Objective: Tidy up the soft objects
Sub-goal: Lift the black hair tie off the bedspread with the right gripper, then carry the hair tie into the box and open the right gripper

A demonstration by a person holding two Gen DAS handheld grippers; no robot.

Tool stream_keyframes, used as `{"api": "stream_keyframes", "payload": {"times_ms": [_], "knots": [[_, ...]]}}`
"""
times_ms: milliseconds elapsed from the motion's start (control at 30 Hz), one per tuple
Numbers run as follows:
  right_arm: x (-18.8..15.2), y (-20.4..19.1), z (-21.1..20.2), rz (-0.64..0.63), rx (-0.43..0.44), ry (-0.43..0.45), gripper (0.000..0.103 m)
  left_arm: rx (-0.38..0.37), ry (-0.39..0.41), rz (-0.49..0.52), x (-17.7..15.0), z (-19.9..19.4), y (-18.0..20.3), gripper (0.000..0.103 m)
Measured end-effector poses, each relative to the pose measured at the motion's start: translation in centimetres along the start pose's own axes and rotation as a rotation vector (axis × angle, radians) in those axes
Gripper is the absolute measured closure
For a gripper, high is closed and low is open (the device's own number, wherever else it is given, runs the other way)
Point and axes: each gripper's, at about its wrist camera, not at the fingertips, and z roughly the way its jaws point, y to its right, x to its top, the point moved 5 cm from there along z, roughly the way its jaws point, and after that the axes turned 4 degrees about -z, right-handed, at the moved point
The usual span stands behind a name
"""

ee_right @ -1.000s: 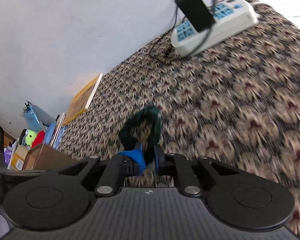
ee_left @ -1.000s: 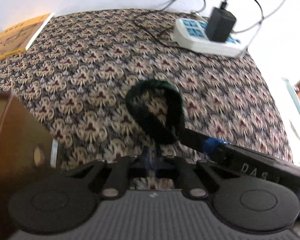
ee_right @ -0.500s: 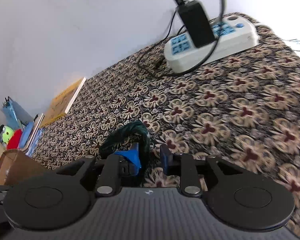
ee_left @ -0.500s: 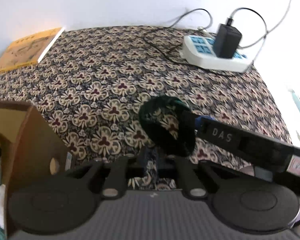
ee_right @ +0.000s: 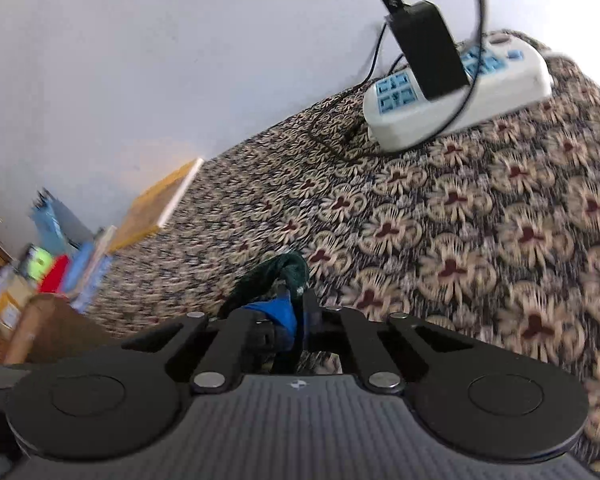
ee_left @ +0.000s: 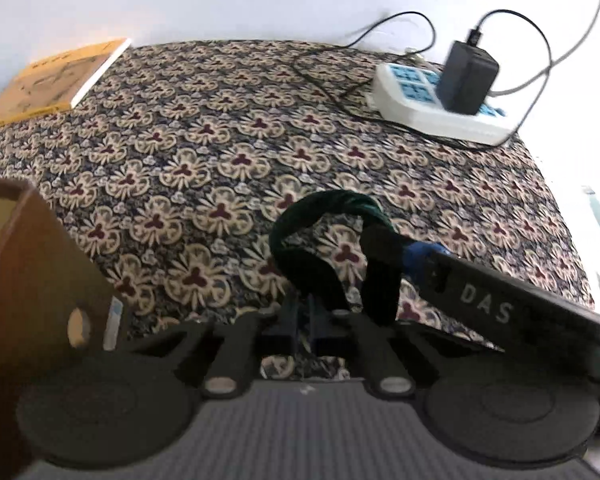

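Power strip (ee_left: 440, 112) with charger (ee_left: 468, 78); yellow book (ee_left: 52, 80).

The dark green band (ee_left: 320, 216) looks like soft matt cloth. The patterned cover (ee_left: 220, 168) is woven fabric. The power strip (ee_left: 432, 116) is smooth white plastic.

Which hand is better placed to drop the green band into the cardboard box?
Left, probably. The left gripper is shut on the green band, and the cardboard box sits right beside it in its view. The right gripper also pinches the band but sits farther from the box.
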Motion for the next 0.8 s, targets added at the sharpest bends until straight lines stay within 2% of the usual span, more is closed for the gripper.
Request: {"api": "stream_keyframes", "payload": {"times_ms": [133, 233, 467, 567, 700, 800], "knots": [[-0.5, 0.2, -2.6, 0.077, 0.057, 0.03, 0.103, -0.051, -0.001, 0.015, -1.3, -1.5, 0.6, 0.103], [-1.4, 0.1, -5.0, 0.124, 0.094, 0.04, 0.103, -0.087, 0.021, 0.068, -2.6, -4.0, 1.2, 0.103], [-5.4, -1.2, -10.8, 0.199, 0.18, 0.033, 0.103, -0.174, 0.03, 0.143, -6.2, -8.5, 1.7, 0.103], [-6.8, -1.9, -13.2, 0.262, 0.229, 0.032, 0.103, -0.211, 0.007, 0.166, -8.3, -9.7, 1.4, 0.103], [-8.2, -3.6, -15.2, 0.285, 0.266, 0.019, 0.103, -0.254, -0.005, 0.191, -10.8, -11.7, 0.8, 0.103], [-8.7, -5.8, -16.3, 0.258, 0.309, 0.016, 0.103, -0.278, 0.009, 0.189, -11.4, -13.3, 0.2, 0.103]]}}
